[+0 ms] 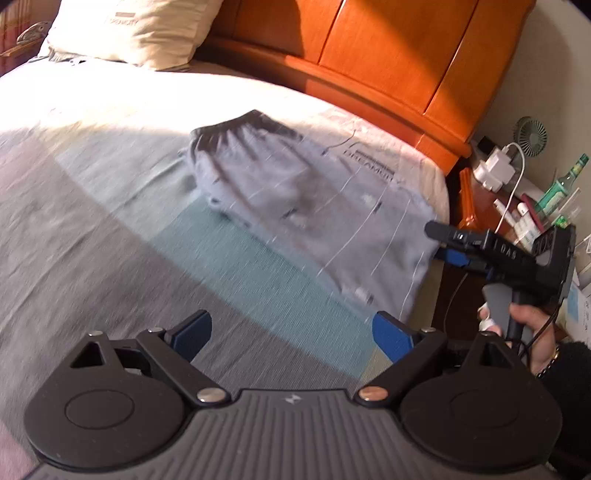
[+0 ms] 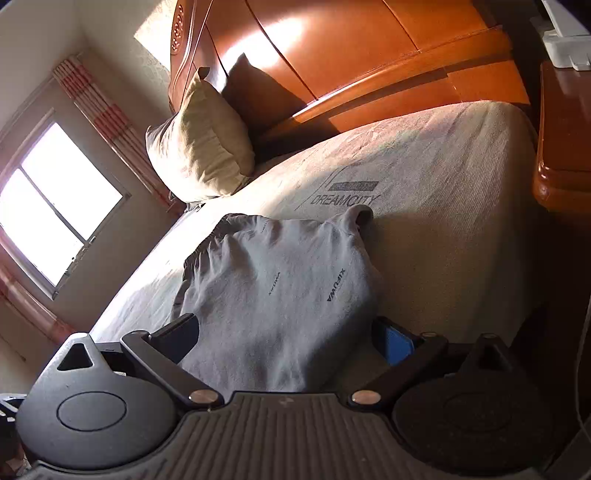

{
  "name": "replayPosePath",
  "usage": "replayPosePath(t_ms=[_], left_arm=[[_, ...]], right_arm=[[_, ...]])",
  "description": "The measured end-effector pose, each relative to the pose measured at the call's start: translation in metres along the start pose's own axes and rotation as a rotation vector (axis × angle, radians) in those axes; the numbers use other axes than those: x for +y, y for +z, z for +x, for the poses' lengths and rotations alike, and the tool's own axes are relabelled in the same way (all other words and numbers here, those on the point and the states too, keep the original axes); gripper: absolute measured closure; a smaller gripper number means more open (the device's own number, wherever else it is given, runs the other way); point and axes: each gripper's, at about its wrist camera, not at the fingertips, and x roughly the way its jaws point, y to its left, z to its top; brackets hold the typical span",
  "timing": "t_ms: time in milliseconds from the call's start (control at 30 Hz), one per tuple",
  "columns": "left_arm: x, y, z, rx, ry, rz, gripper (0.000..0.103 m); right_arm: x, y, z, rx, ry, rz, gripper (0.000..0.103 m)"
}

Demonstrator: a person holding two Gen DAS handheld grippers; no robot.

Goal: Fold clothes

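Observation:
A grey garment [image 1: 295,192] with a dark waistband and thin white lines lies folded on the bed [image 1: 110,184], near its right edge. My left gripper [image 1: 291,336] hovers open over the striped bedcover, short of the garment, holding nothing. At the garment's right edge a hand [image 1: 532,332] holds my right gripper [image 1: 445,243]. In the right wrist view the garment [image 2: 280,280] spreads between the wide-apart fingers of my right gripper [image 2: 288,339], which is open. Whether the pads touch the cloth is unclear.
A cream pillow [image 1: 129,29] leans on the orange wooden headboard [image 1: 369,55]. A nightstand [image 1: 480,206] to the right of the bed carries a white charger [image 1: 491,170], a green bottle [image 1: 557,188] and a small fan [image 1: 530,134]. A bright window [image 2: 55,206] is at the far side.

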Motion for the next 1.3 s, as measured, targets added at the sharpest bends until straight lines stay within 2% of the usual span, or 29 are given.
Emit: replayPosePath(t_ms=[100, 167, 233, 267, 333, 433, 533, 600, 700, 767, 867, 933, 1033, 1100, 1200, 1267, 1300], left_arm=[[-0.015, 0.043, 0.039, -0.021, -0.119, 0.014, 0.008], [-0.023, 0.06, 0.071, 0.001, -0.168, 0.013, 0.008], [-0.02, 0.065, 0.1, 0.025, -0.196, -0.029, 0.003], [-0.015, 0.066, 0.111, 0.029, -0.214, -0.062, 0.004], [-0.001, 0.067, 0.126, 0.065, -0.221, -0.136, 0.006], [0.016, 0.062, 0.133, 0.087, -0.269, -0.194, 0.005], [0.025, 0.061, 0.138, 0.107, -0.296, -0.219, 0.005], [0.024, 0.061, 0.14, 0.12, -0.291, -0.212, 0.005], [0.021, 0.062, 0.141, 0.131, -0.284, -0.192, 0.005], [0.022, 0.062, 0.141, 0.131, -0.286, -0.198, 0.005], [0.026, 0.061, 0.141, 0.126, -0.297, -0.22, 0.005], [0.025, 0.062, 0.14, 0.12, -0.291, -0.223, 0.005], [0.018, 0.066, 0.134, 0.104, -0.269, -0.201, 0.005], [0.011, 0.074, 0.126, 0.065, -0.247, -0.139, 0.005], [0.003, 0.086, 0.116, 0.024, -0.21, -0.053, 0.005], [0.009, 0.08, 0.117, 0.023, -0.186, -0.049, 0.005], [0.013, 0.078, 0.118, 0.023, -0.174, -0.048, 0.005]], right_arm=[[-0.002, 0.002, 0.008, -0.042, 0.042, 0.028, 0.0], [0.001, 0.003, 0.01, -0.081, 0.048, 0.032, 0.0], [0.011, 0.0, 0.008, -0.107, 0.035, -0.045, 0.002], [0.016, -0.002, 0.008, -0.12, 0.028, -0.084, 0.002], [0.026, -0.006, 0.006, -0.14, 0.021, -0.166, 0.0], [0.037, -0.016, 0.005, -0.12, 0.025, -0.288, 0.0], [0.037, -0.021, 0.016, -0.073, -0.012, -0.251, 0.0], [0.035, -0.025, 0.019, -0.075, -0.032, -0.212, 0.0], [0.022, -0.016, 0.018, -0.106, 0.016, -0.103, 0.0], [0.007, 0.002, 0.012, -0.186, 0.036, -0.041, 0.0], [-0.011, 0.031, -0.018, -0.369, 0.075, 0.036, 0.0], [-0.016, 0.045, -0.041, -0.443, 0.067, 0.028, 0.0], [-0.014, 0.05, -0.051, -0.394, -0.007, -0.027, 0.0], [-0.004, 0.043, -0.041, -0.297, -0.007, -0.103, 0.0], [0.03, 0.021, -0.02, -0.177, 0.001, -0.323, 0.002], [0.053, 0.009, 0.0, -0.121, -0.039, -0.465, 0.002], [0.056, 0.006, 0.01, -0.101, -0.056, -0.494, 0.002]])
